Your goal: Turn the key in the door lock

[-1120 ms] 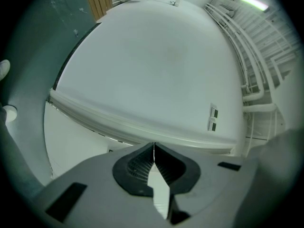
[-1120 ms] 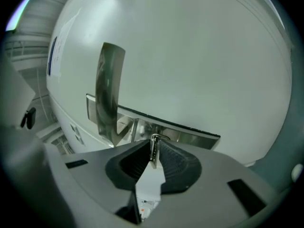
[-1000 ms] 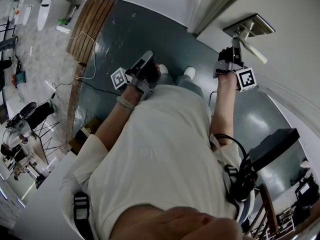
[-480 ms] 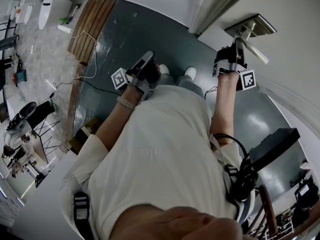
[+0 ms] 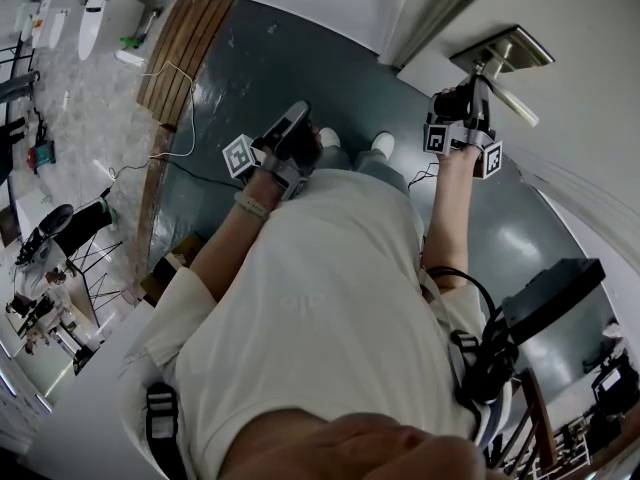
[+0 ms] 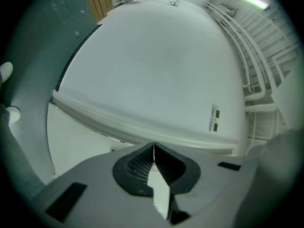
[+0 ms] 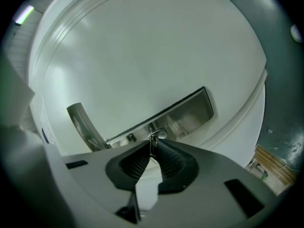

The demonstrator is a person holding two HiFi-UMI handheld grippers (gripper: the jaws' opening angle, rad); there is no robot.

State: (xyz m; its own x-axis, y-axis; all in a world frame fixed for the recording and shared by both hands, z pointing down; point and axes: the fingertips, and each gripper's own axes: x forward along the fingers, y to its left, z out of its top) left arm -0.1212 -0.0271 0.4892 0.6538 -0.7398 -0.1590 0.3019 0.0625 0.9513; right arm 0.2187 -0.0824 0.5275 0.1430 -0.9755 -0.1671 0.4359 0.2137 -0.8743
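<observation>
In the right gripper view a brushed metal lock plate [image 7: 176,113] sits on the white door [image 7: 142,56], with its lever handle [image 7: 81,126] at the left. A small metal key [image 7: 153,142] sticks out of the plate, and my right gripper [image 7: 152,148] is shut on it. In the head view the right gripper [image 5: 477,88] is held up against the lock plate [image 5: 503,50], beside the handle [image 5: 515,101]. The left gripper [image 5: 297,118] hangs away from the door at belly height. Seen in its own view, the left gripper [image 6: 153,149] is shut with nothing between its pads.
The person's white shirt [image 5: 320,308] fills the middle of the head view, and the shoes [image 5: 380,145] stand on the dark green floor [image 5: 260,68]. Wooden boards [image 5: 180,43] and a cable [image 5: 172,153] lie at the left. A black case [image 5: 548,293] stands at the right.
The right gripper has rolled about its own axis at the lock plate, so its marker cube now shows a different face. The left gripper has stayed where it was.
</observation>
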